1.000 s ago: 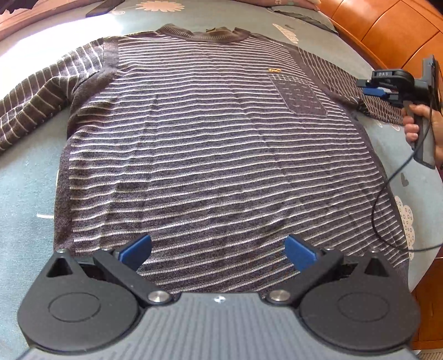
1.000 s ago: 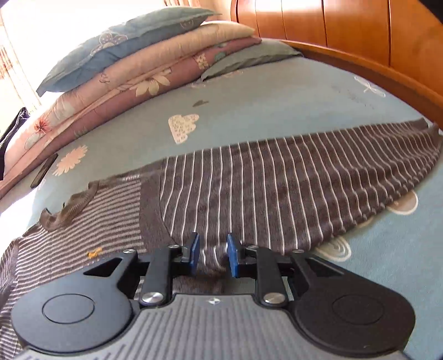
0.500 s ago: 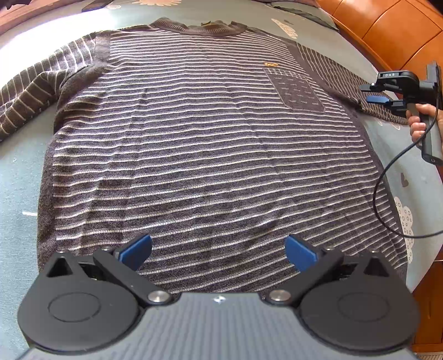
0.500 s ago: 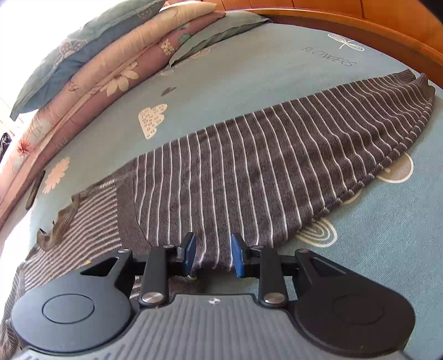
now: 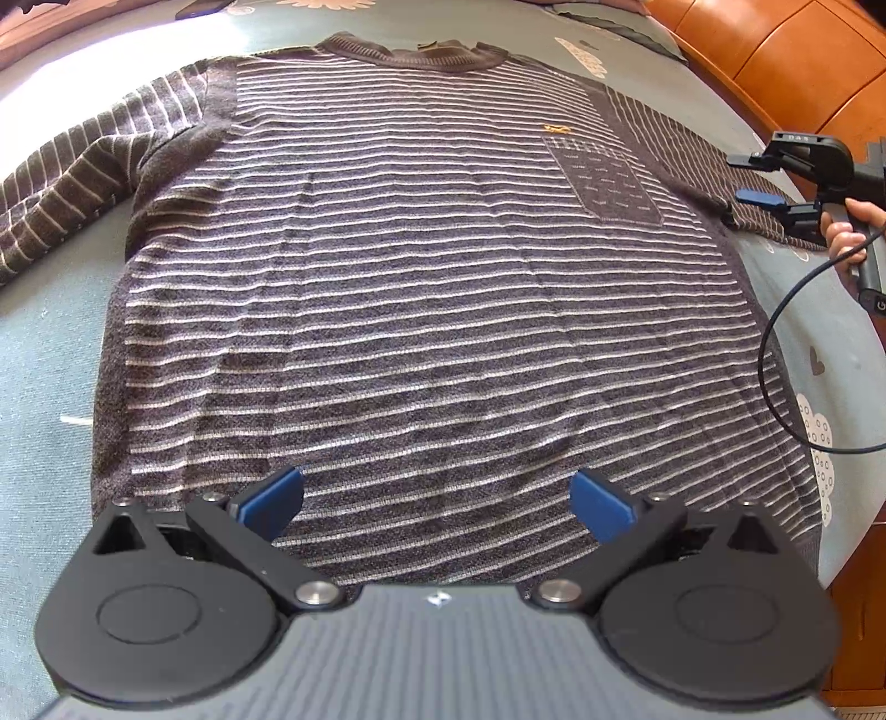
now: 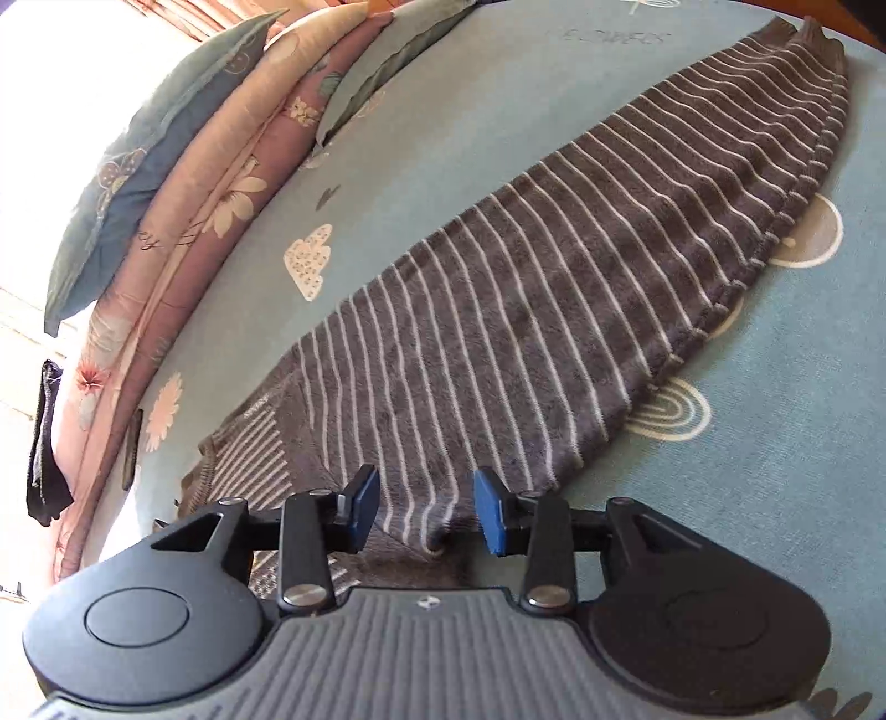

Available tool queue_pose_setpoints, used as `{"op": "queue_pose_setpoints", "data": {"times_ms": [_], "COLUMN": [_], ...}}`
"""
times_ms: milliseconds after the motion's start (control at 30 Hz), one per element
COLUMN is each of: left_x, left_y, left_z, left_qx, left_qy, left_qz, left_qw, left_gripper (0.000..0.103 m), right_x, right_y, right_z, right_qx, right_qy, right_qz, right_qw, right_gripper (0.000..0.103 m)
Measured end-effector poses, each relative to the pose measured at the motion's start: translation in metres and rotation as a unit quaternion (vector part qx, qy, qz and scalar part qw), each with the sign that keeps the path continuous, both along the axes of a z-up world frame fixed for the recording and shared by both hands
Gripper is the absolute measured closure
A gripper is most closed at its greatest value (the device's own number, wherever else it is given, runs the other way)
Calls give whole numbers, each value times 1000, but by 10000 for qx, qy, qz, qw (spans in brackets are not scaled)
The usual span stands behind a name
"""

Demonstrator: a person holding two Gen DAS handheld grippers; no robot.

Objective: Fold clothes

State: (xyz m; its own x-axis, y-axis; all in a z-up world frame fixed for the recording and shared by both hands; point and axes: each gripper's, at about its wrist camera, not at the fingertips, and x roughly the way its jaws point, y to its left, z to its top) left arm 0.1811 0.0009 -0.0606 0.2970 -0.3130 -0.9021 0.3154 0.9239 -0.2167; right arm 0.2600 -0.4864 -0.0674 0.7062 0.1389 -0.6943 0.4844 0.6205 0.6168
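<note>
A grey sweater with thin white stripes lies flat, front up, on the bed, its chest pocket at the right. My left gripper hovers over the hem, open wide, with nothing between its fingers. A hand holds my right gripper at the base of the sweater's right sleeve. In the right wrist view that gripper has its jaws opening. A small ridge of sleeve cloth lies between the blue pads, and they do not press on it. The other sleeve stretches away to the left.
The sweater rests on a teal patterned bed sheet. Stacked pillows lie along the far side of the bed. A wooden headboard borders the right side. A black cable loops from the right gripper over the bed's edge.
The right gripper's jaws have widened and let go of the sleeve cloth. That gripper has rolled, so the sleeve now runs diagonally in its view. The left gripper has stayed over the hem.
</note>
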Motion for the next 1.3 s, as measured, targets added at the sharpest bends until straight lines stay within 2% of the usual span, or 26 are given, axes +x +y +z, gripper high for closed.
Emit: {"op": "queue_pose_setpoints", "data": {"times_ms": [67, 167, 200, 333, 367, 533, 733, 867, 1000, 1133, 1200, 1300], "left_x": [0, -3, -4, -6, -6, -2, 6, 5, -12, -28, -25, 6], "left_y": [-1, -3, -3, 2, 4, 14, 21, 38, 69, 93, 101, 103], "left_z": [0, 2, 3, 4, 4, 6, 4, -13, -21, -11, 0, 14], "left_qx": [-35, -61, -41, 63, 75, 29, -6, 9, -77, -236, -414, -750], "left_qy": [-1, -62, -86, -155, -161, -202, -452, -224, 79, 133, -97, -664], "left_qz": [-3, -79, -100, -149, -126, 75, 177, 397, 889, 1236, 1306, 1247], "left_qw": [10000, 9999, 9999, 9997, 9998, 9998, 9988, 9990, 9960, 9920, 9905, 9871], "left_gripper": [2, 2, 2, 2, 2, 2, 2, 2, 1, 1, 1, 1], "right_x": [9, 11, 6, -13, -15, -14, -5, -10, -16, -18, -22, -21], "right_y": [8, 14, 14, 1, 1, 10, 50, 94, 143, 203, 234, 272], "right_z": [-4, -22, -27, -25, -21, 1, -1, 3, 11, 20, 21, 11], "right_qx": [98, 82, 25, 411, 376, 233, 137, -168, -530, -1183, -1391, -1627], "right_qy": [56, 457, 507, 422, 396, -58, 186, 366, 538, 696, 685, 835], "right_qz": [172, 280, 249, -87, -159, -203, 400, 1079, 1866, 2786, 3286, 3748], "right_qw": [9998, 9985, 9984, 9982, 9984, 9995, 9989, 9933, 9795, 9505, 9317, 9089], "right_gripper": [59, 58, 64, 62, 57, 53, 49, 41, 39, 37, 31, 31]}}
